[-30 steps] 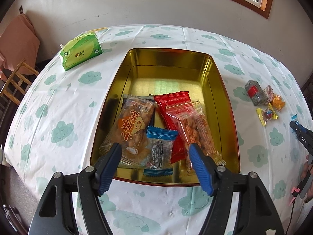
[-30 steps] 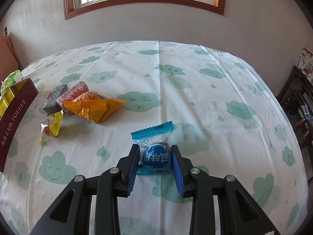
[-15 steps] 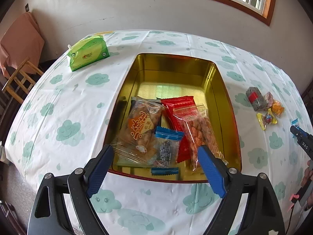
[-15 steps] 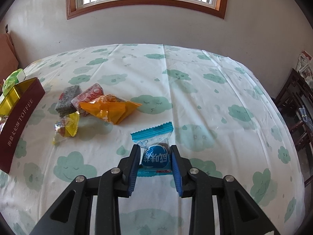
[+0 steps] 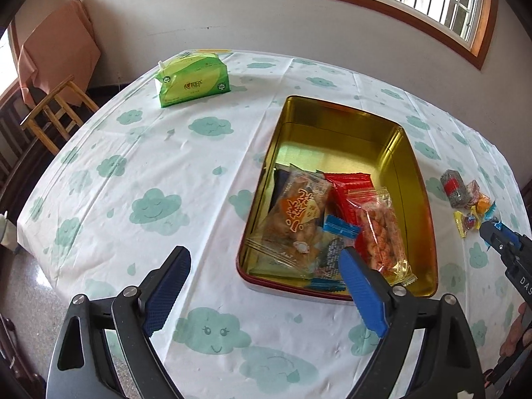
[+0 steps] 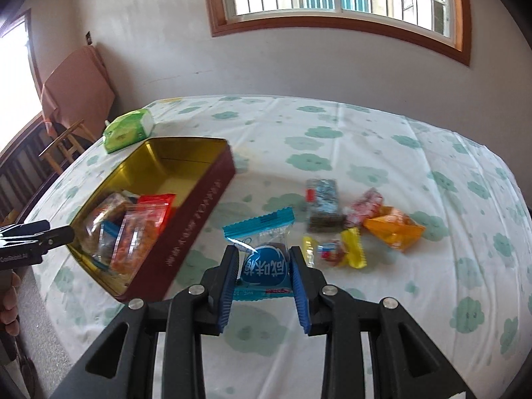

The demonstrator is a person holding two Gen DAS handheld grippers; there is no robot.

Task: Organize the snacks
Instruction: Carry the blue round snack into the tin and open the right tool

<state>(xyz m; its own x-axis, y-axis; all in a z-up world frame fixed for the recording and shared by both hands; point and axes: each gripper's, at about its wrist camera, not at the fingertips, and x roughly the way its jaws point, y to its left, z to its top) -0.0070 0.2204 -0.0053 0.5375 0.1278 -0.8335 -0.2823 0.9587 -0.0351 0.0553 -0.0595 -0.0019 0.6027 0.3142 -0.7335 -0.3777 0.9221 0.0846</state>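
Partly filled: one packet in transit, four left on the surface

Already, several snacks are seen lying in the gold-lined tin (image 5: pixel 412 179): a large clear packet with orange print (image 5: pixel 292 219), a red packet (image 5: pixel 349 183), a clear bag of orange-coated nuts (image 5: pixel 382 232) and a small blue-ended packet (image 5: pixel 339 229), all gathered at the near end, while the far end of the tin is left bare.

A blue-and-white packet (image 6: pixel 264 259) is held clenched in the right hand-held gripper (image 6: pixel 264 266), lifted clear of the surface (image 6: pixel 332 153) and carried just beside the tin's maroon side wall (image 6: pixel 196 232); it is not yet over the opening. The left hand-held gripper (image 5: pixel 262 286) is released, its jaws having just been opening wide with nothing between them, and it is held above the cloth near the tin's near left corner.

Four small snacks are still left loose on the surface, well apart from the tin: a dark packet with a red label (image 6: pixel 324 206), a pink sweet (image 6: pixel 365 207), an orange packet (image 6: pixel 394 229) and a yellow-ended sweet (image 6: pixel 339 249). By this count, the task is judged to be roughly half done. A green tissue pack (image 5: pixel 193 78) is left untouched.
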